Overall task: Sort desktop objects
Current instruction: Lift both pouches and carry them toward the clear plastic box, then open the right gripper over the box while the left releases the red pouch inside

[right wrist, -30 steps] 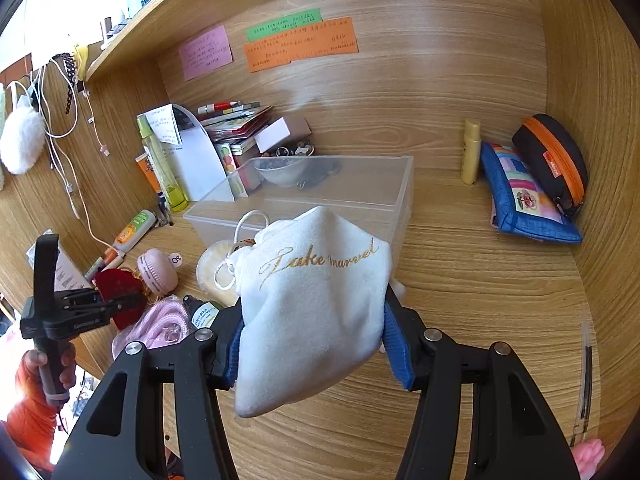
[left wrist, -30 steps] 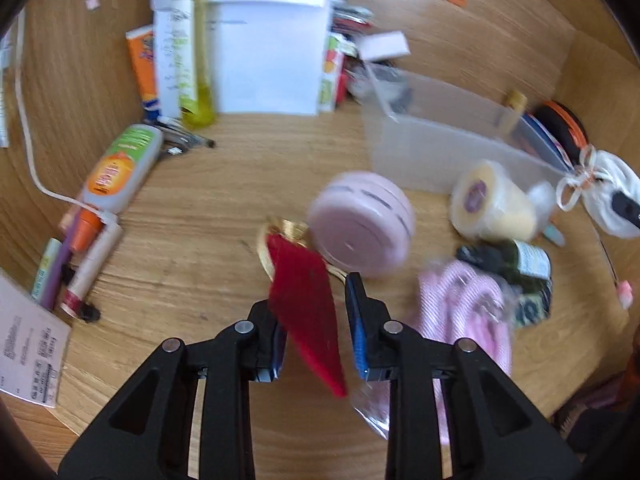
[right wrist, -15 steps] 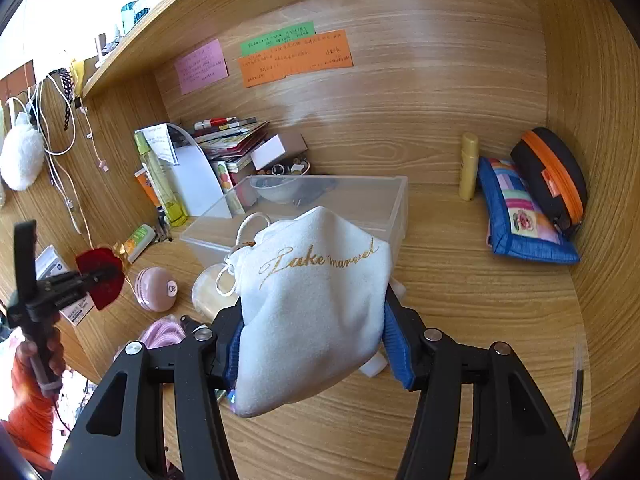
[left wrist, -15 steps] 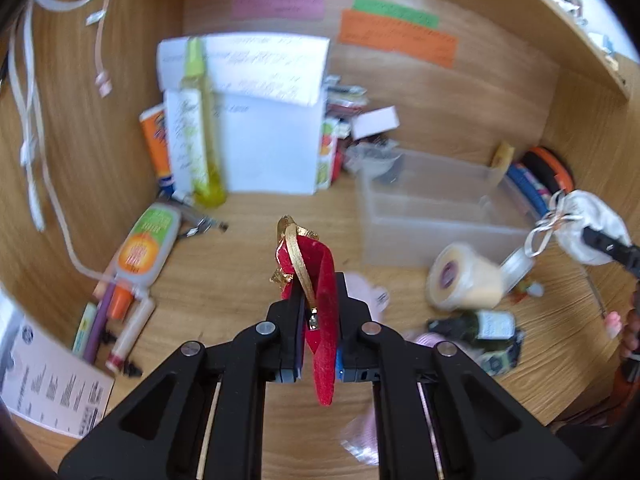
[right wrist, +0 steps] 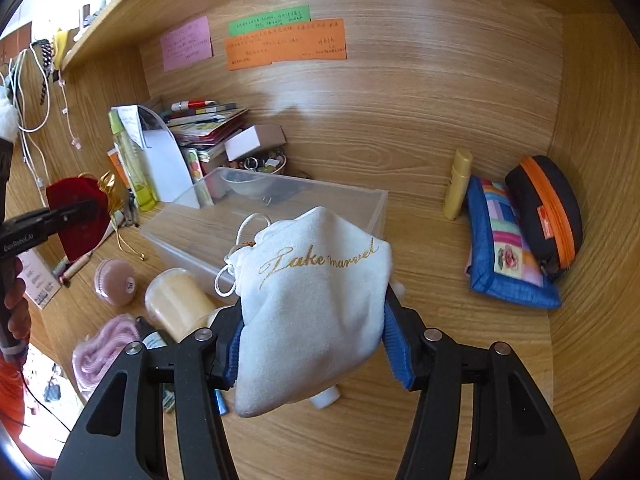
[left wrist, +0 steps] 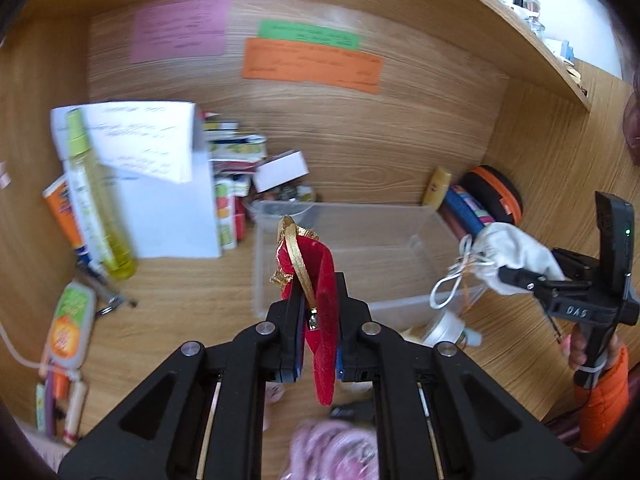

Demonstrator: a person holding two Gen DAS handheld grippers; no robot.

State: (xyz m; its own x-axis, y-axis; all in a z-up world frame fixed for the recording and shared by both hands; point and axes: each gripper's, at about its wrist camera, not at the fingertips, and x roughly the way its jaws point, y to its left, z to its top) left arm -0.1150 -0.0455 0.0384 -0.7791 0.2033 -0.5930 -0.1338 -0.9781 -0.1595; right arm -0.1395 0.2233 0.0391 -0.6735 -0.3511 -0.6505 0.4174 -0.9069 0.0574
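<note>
A red velvet pouch (left wrist: 320, 280) with a gold ribbon (left wrist: 298, 258) sits at the centre of the left wrist view, pinched flat in the left gripper (left wrist: 318, 312), whose jaws are pressed tight together on the cloth; its lower tip hangs below them. Behind it, at mid-frame, stands a clear plastic bin (left wrist: 360, 216). In the right wrist view a white drawstring pouch (right wrist: 316, 300) with gold lettering fills the lower centre, clamped in the right gripper (right wrist: 314, 344), whose jaws stand partly apart around its bulk. The bin (right wrist: 352, 200) lies just behind it. At lower left sit a pink round case (right wrist: 116, 282) and a yellowish jar (right wrist: 176, 300).
</note>
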